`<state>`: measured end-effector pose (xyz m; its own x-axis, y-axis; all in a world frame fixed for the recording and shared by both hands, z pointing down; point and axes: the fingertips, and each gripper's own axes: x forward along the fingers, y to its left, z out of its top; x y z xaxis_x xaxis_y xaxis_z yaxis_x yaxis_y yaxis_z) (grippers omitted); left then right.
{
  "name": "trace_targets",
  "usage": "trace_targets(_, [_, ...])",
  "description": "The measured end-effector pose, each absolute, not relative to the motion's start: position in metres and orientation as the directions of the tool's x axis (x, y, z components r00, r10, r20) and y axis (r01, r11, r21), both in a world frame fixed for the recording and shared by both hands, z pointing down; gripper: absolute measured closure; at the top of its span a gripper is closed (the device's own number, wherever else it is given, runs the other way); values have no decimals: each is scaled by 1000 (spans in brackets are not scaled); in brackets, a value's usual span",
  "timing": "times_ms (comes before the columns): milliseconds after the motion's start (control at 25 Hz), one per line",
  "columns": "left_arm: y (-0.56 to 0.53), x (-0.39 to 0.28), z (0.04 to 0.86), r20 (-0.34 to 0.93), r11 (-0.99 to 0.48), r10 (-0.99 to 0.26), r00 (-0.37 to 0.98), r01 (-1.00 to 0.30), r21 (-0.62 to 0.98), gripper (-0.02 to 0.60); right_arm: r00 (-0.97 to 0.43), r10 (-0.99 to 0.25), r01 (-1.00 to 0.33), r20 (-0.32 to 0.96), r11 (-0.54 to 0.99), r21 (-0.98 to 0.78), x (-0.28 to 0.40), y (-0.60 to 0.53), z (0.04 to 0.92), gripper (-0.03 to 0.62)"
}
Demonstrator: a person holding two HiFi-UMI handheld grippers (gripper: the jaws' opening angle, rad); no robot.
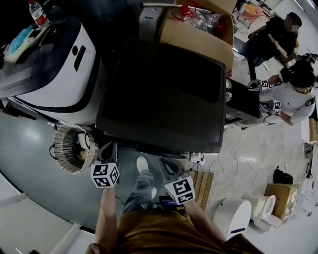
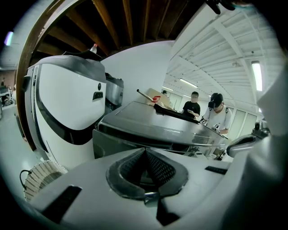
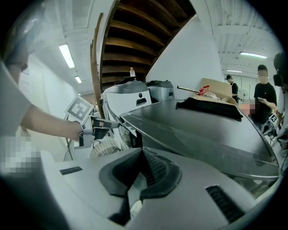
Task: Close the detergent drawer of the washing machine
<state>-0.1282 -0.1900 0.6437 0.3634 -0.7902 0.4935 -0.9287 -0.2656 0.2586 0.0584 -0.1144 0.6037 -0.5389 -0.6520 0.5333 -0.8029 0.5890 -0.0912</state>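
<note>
Detergent drawer: can't pick it out for sure in any view. It should sit on the upper front of the washing machine (image 1: 164,94), prob. at the corner nearest the left tool (image 2: 145,150). Right gripper view shows that tool held level, tip just at the machine's front top corner, w/ a pale edge (image 3: 126,129) right beside it. Could be the drawer front; can't tell if it's out or in.

Left tool's pads are pressed together, nothing btwn them. I'd judge that's on purpose: a closed tip makes a blunt pusher, and a drawer needs a shove, not a grip. Right tool (image 3: 141,150) is likewise closed & empty, held lower and further back by the person's leg in head view. Prob. kept out of the way, since one tool is enough here.

Machine's lid is down, w/ a dark cloth (image 3: 209,108) lying on its far side. Behind it, an open cardboard box (image 1: 198,34) holds a red item and clear plastic stuff, too small to name. To the left stands a white appliance (image 1: 59,69) w/ a bottle (image 1: 37,12) and blue cloth (image 1: 22,37) on top. On the floor (image 1: 30,149) near the left tool is a round ribbed basket (image 1: 69,149), contents unclear. Two people (image 1: 290,94) are busy well apart at right.
</note>
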Motion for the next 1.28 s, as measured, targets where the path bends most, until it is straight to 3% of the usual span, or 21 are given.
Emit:
trace_targets(920, [-206,-126,643,484,-186,-817,314,-938,294,557,-520,-682,-822,514,563,-86,73,-123,593,582])
trace_targets(1160, [-196,-121,619,441,-204,-834,331,-928,311,557,-493,-768,-865,409,484,-133,91,-120,565,582])
trace_targets(1280, [-187,-116,598,399,-223,-847,352,-916,333,557,-479,-771,-865,420,496,-77,89,-112,558,582])
